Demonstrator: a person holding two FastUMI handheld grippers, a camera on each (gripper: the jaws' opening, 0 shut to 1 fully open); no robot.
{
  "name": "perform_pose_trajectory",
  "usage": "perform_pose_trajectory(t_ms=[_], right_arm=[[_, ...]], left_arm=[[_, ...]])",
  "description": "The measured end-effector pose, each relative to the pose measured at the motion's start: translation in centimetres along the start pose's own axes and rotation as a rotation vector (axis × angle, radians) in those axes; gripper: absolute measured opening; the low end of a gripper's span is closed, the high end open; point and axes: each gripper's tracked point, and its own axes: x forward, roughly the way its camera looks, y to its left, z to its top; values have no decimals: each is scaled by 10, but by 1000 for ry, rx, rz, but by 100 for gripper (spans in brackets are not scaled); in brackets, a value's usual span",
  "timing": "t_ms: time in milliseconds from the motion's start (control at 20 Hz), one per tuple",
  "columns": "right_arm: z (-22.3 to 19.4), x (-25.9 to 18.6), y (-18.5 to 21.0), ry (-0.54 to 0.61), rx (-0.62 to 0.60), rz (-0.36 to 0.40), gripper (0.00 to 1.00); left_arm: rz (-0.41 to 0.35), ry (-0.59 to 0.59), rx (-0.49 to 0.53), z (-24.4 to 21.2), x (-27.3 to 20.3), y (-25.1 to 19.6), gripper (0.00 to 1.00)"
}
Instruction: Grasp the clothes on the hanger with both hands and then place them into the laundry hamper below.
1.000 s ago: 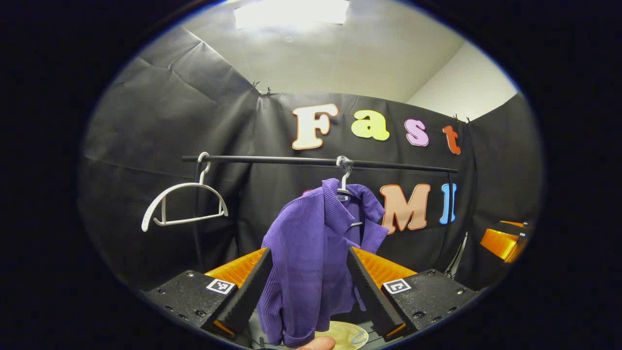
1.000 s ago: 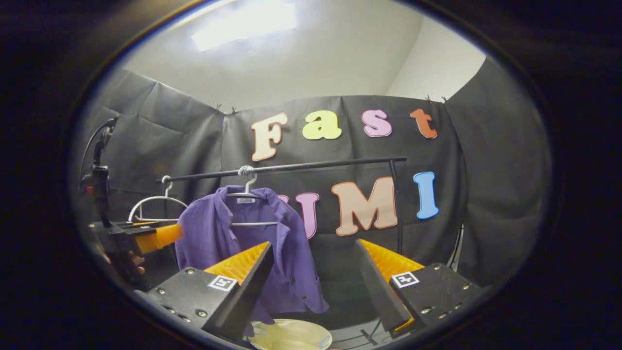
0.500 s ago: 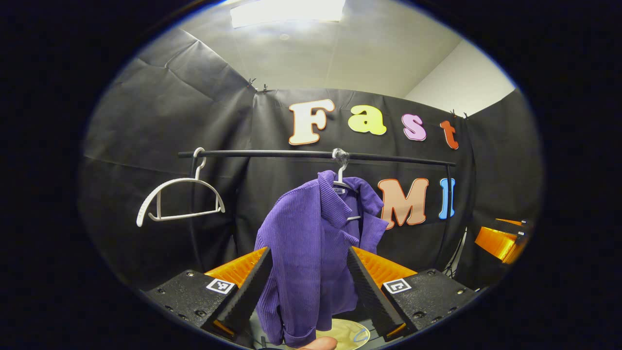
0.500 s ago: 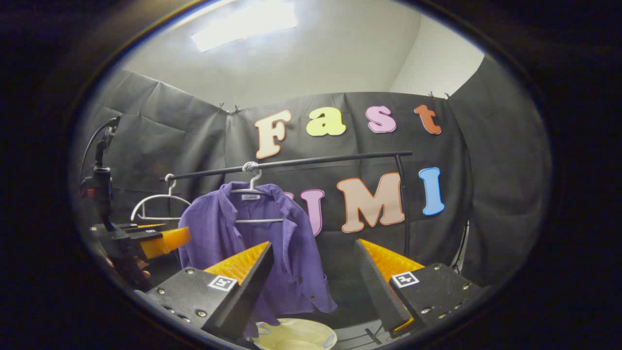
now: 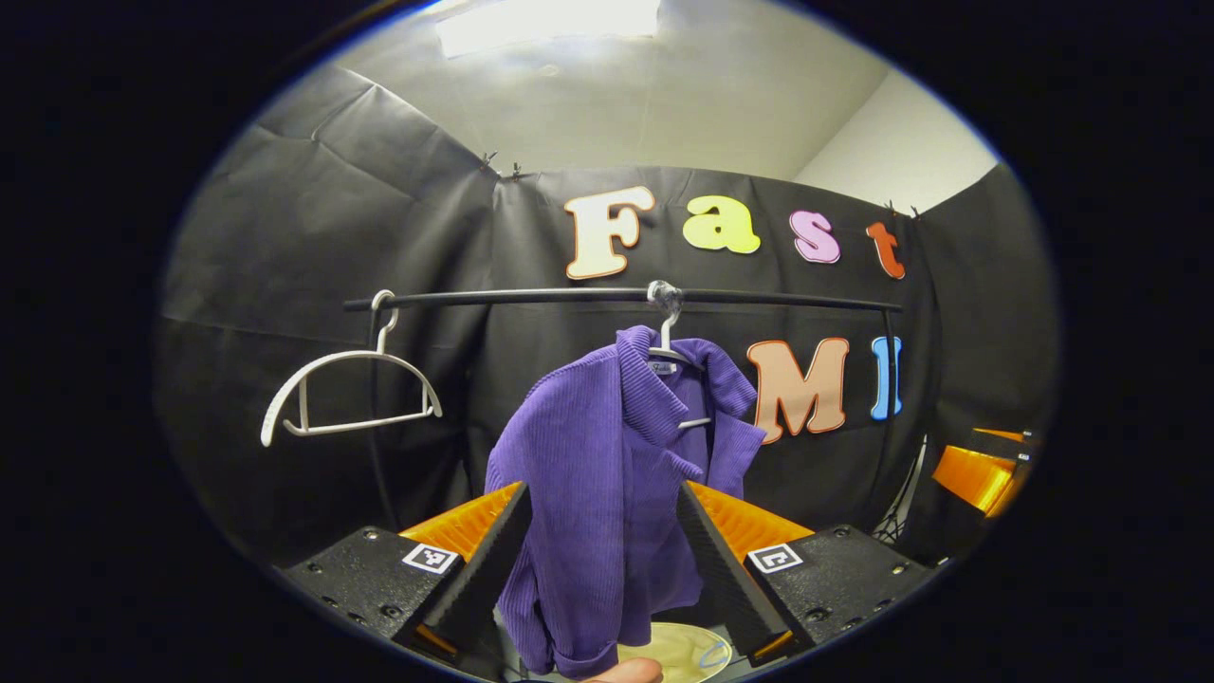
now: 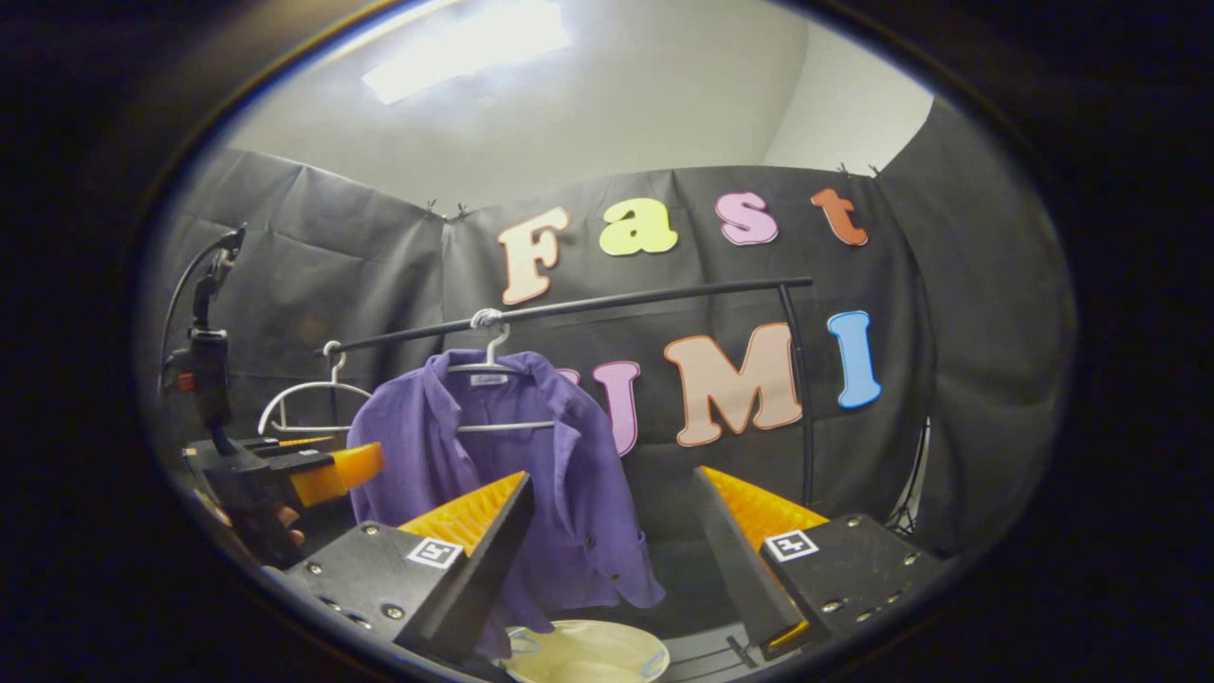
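Hanging from the black rail (image 5: pixel 616 296) on a white hanger (image 5: pixel 670 353), the purple shirt (image 5: pixel 607 493) looks slightly bigger than a second ago, both views having edged closer. Left tool (image 5: pixel 599 550) fingers spread apart, shirt framed between them farther off, not gripped. Right tool (image 6: pixel 612 555) also spread, shirt behind its left finger. Hamper (image 6: pixel 579 655) sits below the shirt. Empty hanger (image 5: pixel 346 394) hangs at the rail's left end.
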Motion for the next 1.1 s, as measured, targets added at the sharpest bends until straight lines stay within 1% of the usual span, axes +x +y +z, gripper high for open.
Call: perform_pose_trajectory(t_ms=[50,100,200,250,300,400,500,550,600,650,700,750,900,1000,1050,1100], right_arm=[[2,2,-2,0,-2,2,99],[2,2,-5,0,-2,0,99],[4,2,-12,-8,1,-7,100],[5,3,-18,-14,7,-14,96],[5,5,-24,-21,13,-23,100],[-2,10,-49,-16,21,-70,100],[-11,16,-62,-2,32,-94,100],[-16,19,-67,2,41,-97,100],[-22,24,-69,5,49,-93,100],[-28,29,-73,11,52,-92,100],[-37,34,-76,22,49,-92,99],[-43,41,-77,33,42,-87,99],[-66,69,-68,62,12,-45,100],[-79,93,-52,78,-6,17,100],[-84,107,-42,86,-14,55,96],[-88,120,-30,85,-24,97,100]], left_arm=[[1,0,4,1,3,-4,95],[0,0,8,0,6,-10,92],[7,11,15,-4,13,-18,92],[14,16,12,-7,18,-22,92],[25,21,13,-11,23,-26,92],[44,43,21,-25,33,-37,92],[59,62,40,-40,45,-46,92],[71,67,53,-48,50,-49,92],[92,72,66,-54,57,-49,95],[115,80,74,-62,65,-48,92],[135,91,75,-68,73,-48,95],[161,106,75,-76,81,-46,96],[257,99,80,-82,103,-32,97],[292,94,78,-86,111,-27,96],[306,96,75,-87,115,-24,94],[321,84,75,-84,118,-19,92]])
